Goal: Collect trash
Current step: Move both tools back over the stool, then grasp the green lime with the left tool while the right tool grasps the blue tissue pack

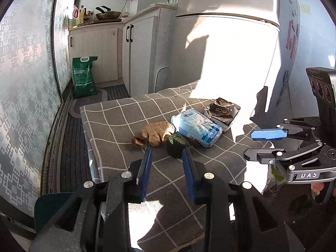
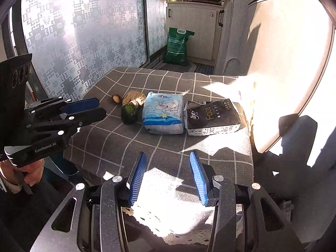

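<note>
Blue-padded fingers of the left gripper (image 1: 167, 169) hang parted and empty over the grey checked cloth (image 1: 117, 126), just short of the dark green lump (image 1: 176, 143). Right gripper (image 2: 169, 179) is likewise spread wide with nothing between its pads, above the cloth's near edge.

Taking the blue tissue pack (image 2: 162, 113) as landmark: the black tissue pack (image 2: 212, 115) lies just beside it on its right, nearly touching. The dark green lump sits against its left near corner, the tan knobbly root (image 2: 133, 97) behind that lump, and the small brown piece (image 2: 116, 99) farthest left, beside the root.
</note>
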A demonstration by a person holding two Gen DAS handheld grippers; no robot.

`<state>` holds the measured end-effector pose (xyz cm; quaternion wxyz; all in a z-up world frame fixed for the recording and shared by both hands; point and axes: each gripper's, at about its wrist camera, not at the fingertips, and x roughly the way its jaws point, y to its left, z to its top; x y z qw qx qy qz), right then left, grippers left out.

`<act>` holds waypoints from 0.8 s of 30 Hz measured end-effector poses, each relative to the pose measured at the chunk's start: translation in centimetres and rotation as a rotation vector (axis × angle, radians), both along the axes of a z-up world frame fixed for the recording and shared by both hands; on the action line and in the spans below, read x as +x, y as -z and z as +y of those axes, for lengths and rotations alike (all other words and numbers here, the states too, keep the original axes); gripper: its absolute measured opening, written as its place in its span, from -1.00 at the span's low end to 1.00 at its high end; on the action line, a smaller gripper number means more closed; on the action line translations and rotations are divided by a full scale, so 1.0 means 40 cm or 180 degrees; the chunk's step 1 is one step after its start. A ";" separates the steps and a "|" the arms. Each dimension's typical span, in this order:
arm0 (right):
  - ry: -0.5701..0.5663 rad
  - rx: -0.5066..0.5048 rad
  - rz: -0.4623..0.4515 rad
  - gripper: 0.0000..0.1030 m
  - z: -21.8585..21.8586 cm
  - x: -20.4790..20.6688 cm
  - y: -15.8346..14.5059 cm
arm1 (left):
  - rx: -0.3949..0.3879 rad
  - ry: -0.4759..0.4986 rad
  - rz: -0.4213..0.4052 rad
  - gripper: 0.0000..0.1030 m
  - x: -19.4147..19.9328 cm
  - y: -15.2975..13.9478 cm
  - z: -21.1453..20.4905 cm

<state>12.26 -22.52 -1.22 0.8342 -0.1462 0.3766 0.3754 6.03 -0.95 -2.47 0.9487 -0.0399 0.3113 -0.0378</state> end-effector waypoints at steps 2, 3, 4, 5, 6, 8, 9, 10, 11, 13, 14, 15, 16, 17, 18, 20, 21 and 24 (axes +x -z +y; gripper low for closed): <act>0.0015 0.0002 0.0024 -0.15 -0.019 0.003 0.006 | 0.0028 -0.0021 0.0046 -0.32 0.028 0.008 -0.014; 0.0026 0.0018 0.0041 -0.15 -0.028 0.006 0.008 | 0.0033 -0.0031 0.0093 -0.30 0.042 0.014 -0.017; 0.0034 0.0036 0.0058 -0.15 -0.036 0.007 0.010 | 0.0041 -0.0045 0.0131 -0.30 0.054 0.020 -0.021; 0.0040 0.0052 0.0074 -0.15 -0.043 0.009 0.013 | 0.0052 -0.0065 0.0158 -0.30 0.063 0.026 -0.023; 0.0040 0.0071 0.0089 -0.15 -0.050 0.012 0.015 | 0.0062 -0.0084 0.0179 -0.30 0.072 0.031 -0.029; 0.0025 0.0115 0.0106 -0.15 -0.057 0.014 0.018 | 0.0059 -0.0100 0.0205 -0.30 0.082 0.038 -0.036; 0.0017 0.0138 0.0111 -0.15 -0.059 0.016 0.018 | 0.0066 -0.0110 0.0211 -0.30 0.087 0.040 -0.039; 0.0011 0.0158 0.0118 -0.15 -0.060 0.018 0.018 | 0.0080 -0.0125 0.0222 -0.30 0.093 0.043 -0.040; 0.0005 0.0187 0.0135 -0.15 -0.066 0.022 0.018 | 0.0100 -0.0154 0.0245 -0.30 0.100 0.047 -0.041; -0.0002 0.0245 0.0156 -0.15 -0.070 0.028 0.015 | 0.0091 -0.0192 0.0294 -0.26 0.110 0.057 -0.039; -0.0015 0.0253 0.0151 -0.15 -0.073 0.029 0.015 | 0.0096 -0.0203 0.0288 -0.26 0.113 0.058 -0.038; -0.0031 0.0255 0.0143 -0.15 -0.069 0.031 0.014 | 0.0096 -0.0198 0.0289 -0.28 0.115 0.059 -0.037; -0.0044 0.0262 0.0142 -0.15 -0.067 0.032 0.015 | 0.0095 -0.0180 0.0288 -0.34 0.116 0.060 -0.038; -0.0057 0.0272 0.0153 -0.15 -0.063 0.033 0.017 | 0.0099 -0.0169 0.0295 -0.46 0.117 0.062 -0.038; -0.0064 0.0276 0.0158 -0.15 -0.058 0.033 0.019 | 0.0100 -0.0169 0.0288 -0.46 0.116 0.061 -0.038; -0.0088 0.0277 0.0156 -0.15 -0.044 0.035 0.023 | 0.0108 -0.0162 0.0284 -0.47 0.112 0.062 -0.038; -0.0099 0.0273 0.0154 -0.15 -0.037 0.036 0.025 | 0.0100 -0.0161 0.0284 -0.48 0.110 0.062 -0.037; -0.0133 0.0290 0.0159 -0.15 -0.016 0.037 0.027 | 0.0023 -0.0164 0.0278 -0.48 0.103 0.058 -0.028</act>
